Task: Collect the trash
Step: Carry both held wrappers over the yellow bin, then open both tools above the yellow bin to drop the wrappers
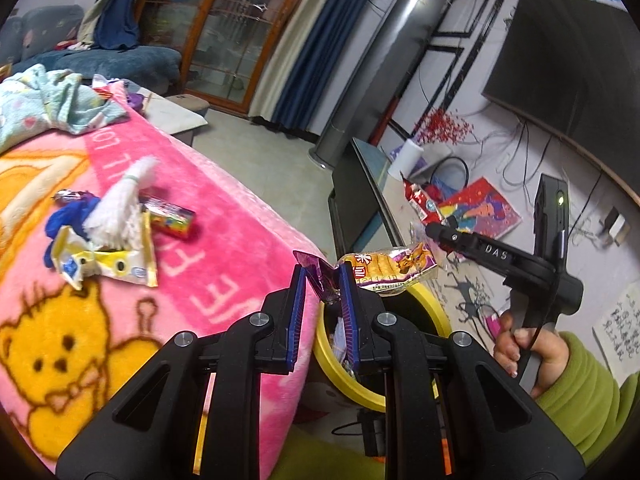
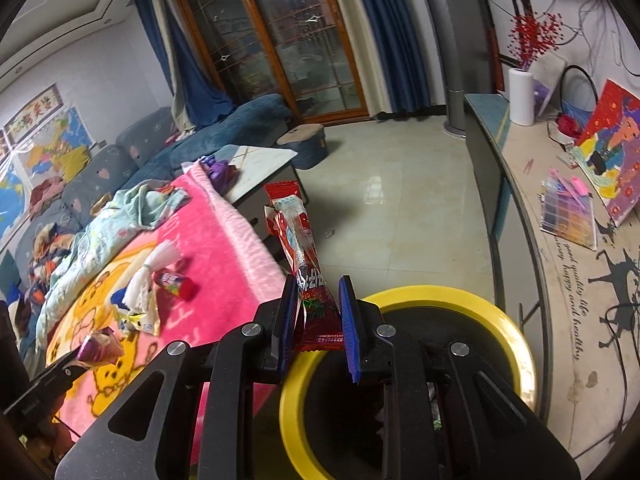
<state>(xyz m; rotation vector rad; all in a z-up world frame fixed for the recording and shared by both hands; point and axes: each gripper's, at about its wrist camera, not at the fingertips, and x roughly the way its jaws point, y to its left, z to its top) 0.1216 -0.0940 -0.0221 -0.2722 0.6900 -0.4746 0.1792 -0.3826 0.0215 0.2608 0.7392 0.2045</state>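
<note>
Left gripper (image 1: 322, 284) clamps a purple wrapper (image 1: 320, 276), right gripper (image 2: 318, 304) clamps a red wrapper (image 2: 308, 280); both sit just above the yellow-rimmed bin (image 2: 460, 300), poised to drop. More wrappers (image 1: 116, 264) lie left of the jaws on the pink blanket (image 1: 224, 216).

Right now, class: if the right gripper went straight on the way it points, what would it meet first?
Probably the yellow-rimmed bin. The right gripper, shut on a red wrapper, points down over the bin's near rim, so the dark opening lies just ahead. Depth is unclear; it might pass over to the floor.
</note>
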